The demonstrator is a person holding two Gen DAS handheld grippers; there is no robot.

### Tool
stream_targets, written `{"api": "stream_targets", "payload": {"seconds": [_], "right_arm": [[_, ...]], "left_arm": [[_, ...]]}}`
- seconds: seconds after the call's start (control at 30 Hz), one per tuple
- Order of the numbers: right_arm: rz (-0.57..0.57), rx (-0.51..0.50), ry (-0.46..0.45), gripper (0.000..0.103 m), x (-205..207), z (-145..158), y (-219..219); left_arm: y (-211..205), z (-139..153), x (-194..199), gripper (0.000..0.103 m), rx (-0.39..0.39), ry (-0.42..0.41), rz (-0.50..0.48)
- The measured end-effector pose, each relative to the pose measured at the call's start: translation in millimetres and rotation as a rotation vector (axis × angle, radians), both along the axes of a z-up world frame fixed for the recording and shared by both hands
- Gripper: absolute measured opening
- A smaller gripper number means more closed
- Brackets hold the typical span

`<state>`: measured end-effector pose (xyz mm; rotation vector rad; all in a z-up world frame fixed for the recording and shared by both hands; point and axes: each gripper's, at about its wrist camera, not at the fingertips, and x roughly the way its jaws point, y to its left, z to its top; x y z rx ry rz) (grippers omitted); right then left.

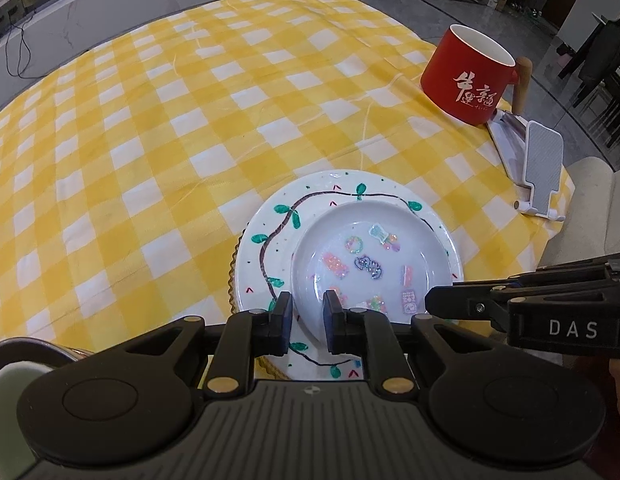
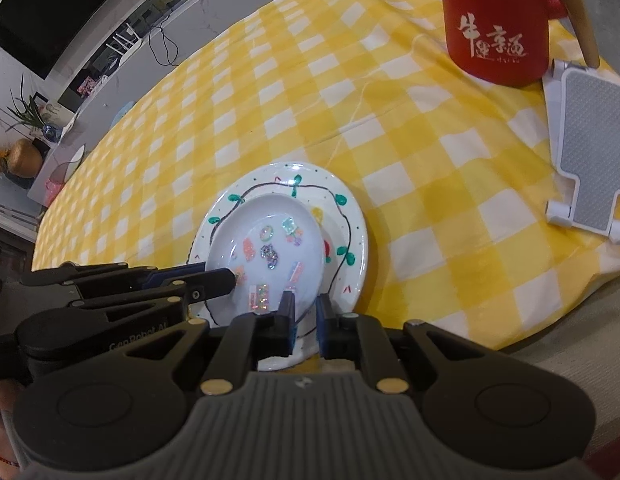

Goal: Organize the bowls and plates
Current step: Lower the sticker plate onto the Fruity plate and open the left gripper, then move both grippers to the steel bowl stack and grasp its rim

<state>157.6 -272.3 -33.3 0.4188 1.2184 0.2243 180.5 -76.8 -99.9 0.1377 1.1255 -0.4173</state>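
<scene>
Yellow-and-white cloth: a checked tablecloth (image 1: 158,128), softly creased, covers the whole table.
Red mug: a glossy, straight-walled mug (image 1: 468,76) with white script and a pale wooden handle, far right, well apart from the plates.
White stand: a ribbed grey-and-white phone stand (image 1: 540,170) just beside the mug; its lower edge is cut off in the right wrist view.
Large plate: glazed white, round, painted with a dark vine and green leaves (image 1: 270,236), lying near the table's front edge.
Small dish: a shallow white dish (image 1: 370,256) with glittery stickers, resting on the large plate.
Under the plate: a scalloped tan rim shows, possibly a mat.
Left gripper (image 1: 307,318): pitched steeply down, pads astride the dish's near rim, a gap visible.
Right gripper (image 2: 305,322): likewise tilted, jaws narrowly parted over the rim, not pressing.
</scene>
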Motion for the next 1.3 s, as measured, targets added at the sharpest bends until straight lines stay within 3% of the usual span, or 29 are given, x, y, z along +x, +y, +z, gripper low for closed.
{"api": "stream_targets", "payload": {"seconds": [0.07, 0.13, 0.37, 0.53, 0.8, 0.87, 1.0, 1.1, 1.2, 1.3], "right_arm": [[-0.006, -0.002, 0.002, 0.020, 0, 2, 0], [-0.013, 0.000, -0.009, 0.027, -1, 5, 0], [-0.022, -0.037, -0.015, 0.029, -6, 10, 2], [-0.029, -0.093, -0.055, 0.040, -10, 19, 3], [-0.035, -0.103, -0.105, 0.060, -19, 39, 6], [-0.017, -0.101, -0.135, 0.062, -23, 49, 12], [0.036, -0.064, -0.178, 0.066, -26, 65, 28], [0.095, -0.031, -0.182, 0.067, -23, 72, 46], [0.194, -0.008, -0.175, 0.073, -17, 76, 74], [0.311, 0.000, -0.150, 0.076, -11, 74, 108]], "left_arm": [[-2, 1, -2, 0.019, 0.018, -0.016, -0.002], [-3, 1, -2, 0.031, 0.037, -0.021, -0.003], [1, 8, -3, 0.041, 0.043, -0.054, 0.001], [6, 22, -6, 0.063, 0.026, -0.124, 0.019], [24, 55, -20, 0.069, -0.017, -0.207, 0.057], [38, 70, -26, 0.069, -0.036, -0.232, 0.109], [79, 101, -35, 0.070, -0.068, -0.273, 0.309], [107, 113, -44, 0.070, -0.015, -0.261, 0.422], [133, 109, -59, 0.070, -0.001, -0.246, 0.528], [161, 92, -67, 0.068, -0.084, -0.174, 0.651]]}}
